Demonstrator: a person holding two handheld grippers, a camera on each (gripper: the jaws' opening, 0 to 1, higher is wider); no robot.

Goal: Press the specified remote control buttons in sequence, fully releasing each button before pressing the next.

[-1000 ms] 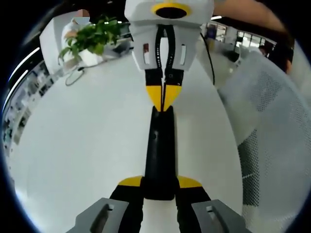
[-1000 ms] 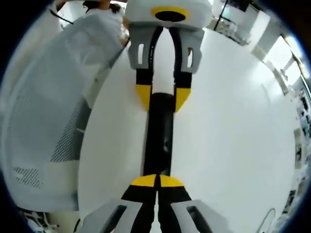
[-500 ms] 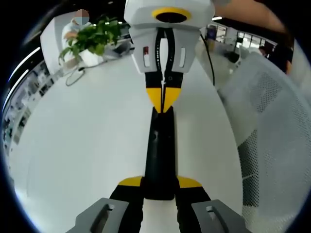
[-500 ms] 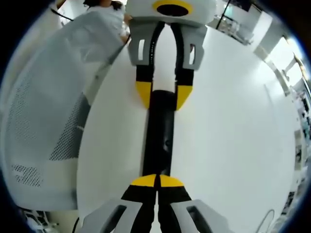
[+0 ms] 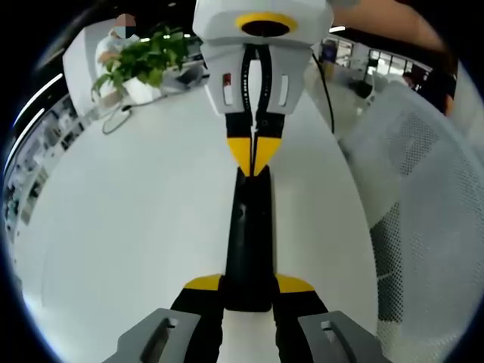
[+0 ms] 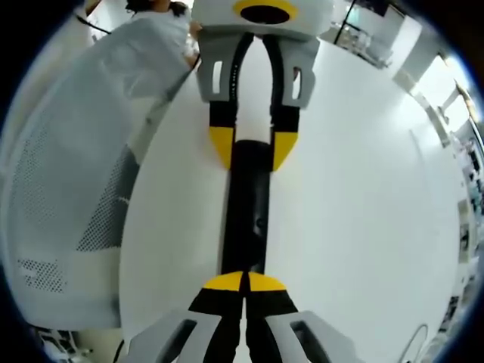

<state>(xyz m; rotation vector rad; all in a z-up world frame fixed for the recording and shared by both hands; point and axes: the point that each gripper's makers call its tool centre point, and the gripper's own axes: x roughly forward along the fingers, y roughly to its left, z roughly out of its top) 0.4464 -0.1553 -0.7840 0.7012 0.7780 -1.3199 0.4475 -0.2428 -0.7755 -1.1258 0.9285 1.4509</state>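
A long black remote control [image 5: 248, 227] lies on the white table [image 5: 121, 227], pointing away from me. My left gripper [image 5: 248, 286] is shut on its near end, one yellow-tipped finger on each side. My right gripper [image 5: 255, 160] comes in from the top, shut, with its joined yellow tips resting on the remote's far end. In the right gripper view, my right gripper [image 6: 244, 283] is shut with its tips together over the near end of the remote [image 6: 246, 204]. There my left gripper [image 6: 252, 148] clasps the far end.
A white mesh chair [image 5: 423, 197] stands close along the table's edge, and the chair [image 6: 68, 189] is seen again in the right gripper view. A potted plant [image 5: 140, 59] and a loose cable [image 5: 113, 121] sit at the table's far side.
The right gripper view has shifted very slightly. Both grippers and the remote stand as before.
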